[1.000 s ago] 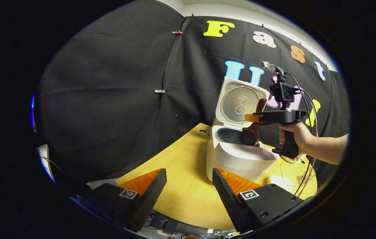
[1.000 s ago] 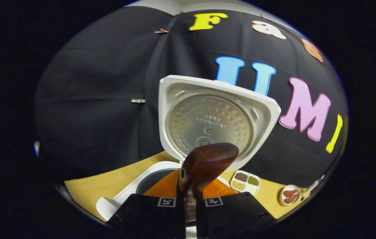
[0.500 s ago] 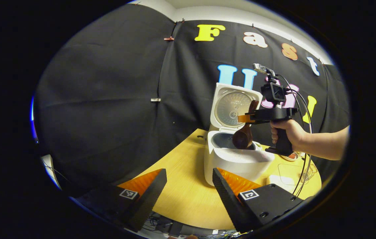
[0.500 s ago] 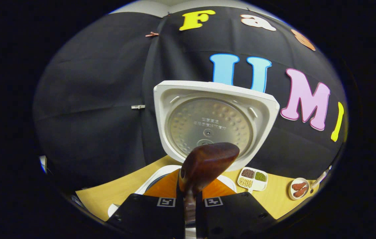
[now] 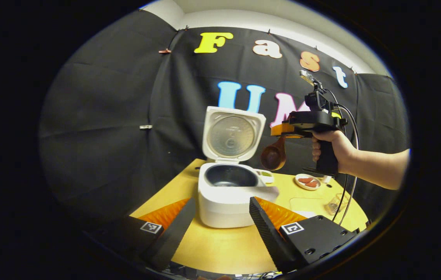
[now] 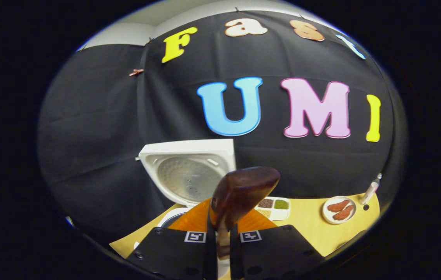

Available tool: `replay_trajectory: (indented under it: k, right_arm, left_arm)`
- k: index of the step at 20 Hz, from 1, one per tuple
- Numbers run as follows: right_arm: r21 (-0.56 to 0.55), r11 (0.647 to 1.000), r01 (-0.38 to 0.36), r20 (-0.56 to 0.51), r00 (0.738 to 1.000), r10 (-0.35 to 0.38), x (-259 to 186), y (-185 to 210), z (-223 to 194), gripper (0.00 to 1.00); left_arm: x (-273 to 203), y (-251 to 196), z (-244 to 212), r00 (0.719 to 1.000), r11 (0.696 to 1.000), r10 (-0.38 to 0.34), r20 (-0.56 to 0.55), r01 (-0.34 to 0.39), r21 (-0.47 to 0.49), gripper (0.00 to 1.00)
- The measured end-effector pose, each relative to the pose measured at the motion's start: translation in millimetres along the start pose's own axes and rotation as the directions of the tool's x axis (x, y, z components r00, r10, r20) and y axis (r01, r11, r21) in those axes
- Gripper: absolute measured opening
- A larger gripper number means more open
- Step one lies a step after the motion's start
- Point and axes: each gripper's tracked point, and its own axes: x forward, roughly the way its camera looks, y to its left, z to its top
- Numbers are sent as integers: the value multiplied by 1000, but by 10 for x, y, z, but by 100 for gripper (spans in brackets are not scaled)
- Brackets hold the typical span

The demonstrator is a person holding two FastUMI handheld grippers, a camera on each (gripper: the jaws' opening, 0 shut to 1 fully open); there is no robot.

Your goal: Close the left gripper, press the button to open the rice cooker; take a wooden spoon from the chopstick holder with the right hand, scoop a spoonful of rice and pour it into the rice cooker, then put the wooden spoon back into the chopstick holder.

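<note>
we can't read any brand: there's small print on the inner plate of the rice cooker lid, too small to make out, and square markers on the gripper bodies.

vs 0.5 s ago: the right gripper has swung away from the cooker. the wooden spoon bowl was over the pot opening, now it hangs in the air off to the cooker's side, clear of the rim. in the right gripper view the lid has slid to the left of the right gripper and a sectioned dish plus a small plate sit ahead on the table.

right gripper is pinched on the wooden spoon handle, the bowl sticking up ahead of the fingers. a hand grips its handle, forearm about level.

left gripper is spread wide, nothing between the fingers, low over the table w/ the cooker straight ahead, lid up.
</note>
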Motion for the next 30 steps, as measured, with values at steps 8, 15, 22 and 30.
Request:
replay_trajectory:
  k: [8,15,22,30]
  right_arm:
    - [93,966,242,69,966,-249,-875,-1722,427,17]
    - [196,900,388,3,918,-397,-1460,-3111,132,17]
    - [271,851,451,-86,891,-445,-1626,-3937,-466,17]
    - [329,810,485,-239,873,-426,-1581,-4385,-1408,17]
  left_arm:
    - [184,-787,182,991,991,-134,10,134,11,95]
    - [280,-1123,12,997,997,-79,-19,79,-8,95]
    - [268,-1246,50,997,994,75,-1,-75,-81,95]
    - [241,-1147,159,967,966,253,10,-252,-53,95]
